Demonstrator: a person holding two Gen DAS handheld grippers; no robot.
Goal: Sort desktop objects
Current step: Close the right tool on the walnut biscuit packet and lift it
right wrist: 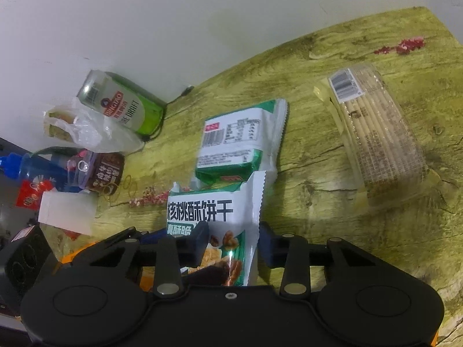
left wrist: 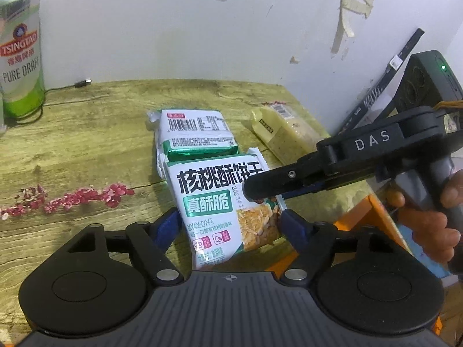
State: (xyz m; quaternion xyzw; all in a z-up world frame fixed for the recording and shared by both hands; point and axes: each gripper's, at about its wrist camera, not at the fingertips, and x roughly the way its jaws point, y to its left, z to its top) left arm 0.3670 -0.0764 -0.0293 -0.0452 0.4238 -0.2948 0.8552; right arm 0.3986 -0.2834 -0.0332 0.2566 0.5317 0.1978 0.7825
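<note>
While closing in for the pickup, held the walnut biscuit packet tilted over the tabletop, its far end overlapping a second green packet. Left tongs partly open astride its sides, pads at the edges; could not tell whether pressing. Right tongs pinched shut on its right edge. Judged mid-pickup; next called for lifting clear and carrying to its group without dragging the neighbour.

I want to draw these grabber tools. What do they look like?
Both are black plastic. The left gripper has two round discs on its body, silver bolts, a ribbed grey plate and blue pads on its fingers. The right gripper has white letters "DAS", a grey handle and a green light.
</note>
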